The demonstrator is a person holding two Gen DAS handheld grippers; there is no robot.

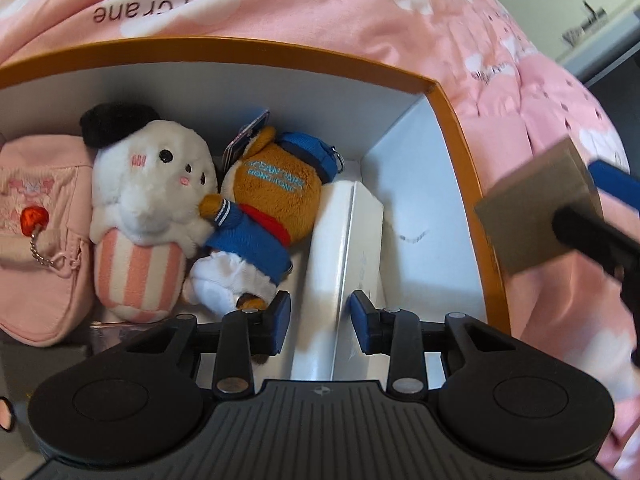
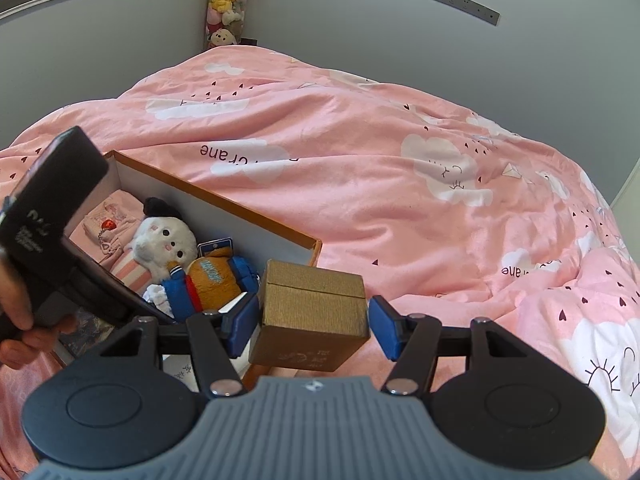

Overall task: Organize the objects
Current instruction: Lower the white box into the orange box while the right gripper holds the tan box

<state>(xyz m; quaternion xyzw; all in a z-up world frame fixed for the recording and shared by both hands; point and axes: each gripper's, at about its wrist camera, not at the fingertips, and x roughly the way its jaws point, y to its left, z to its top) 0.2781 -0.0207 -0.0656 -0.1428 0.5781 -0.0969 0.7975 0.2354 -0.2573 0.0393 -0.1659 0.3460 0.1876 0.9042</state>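
Gold box (image 2: 310,316) between right tool (image 2: 314,326) pads.

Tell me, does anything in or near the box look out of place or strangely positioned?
Nothing looks damaged or spilled. The white carton leans tilted against the orange box's wall instead of lying flat. The gold box is not inside yet; it sits between the right tool's pads near the box corner.
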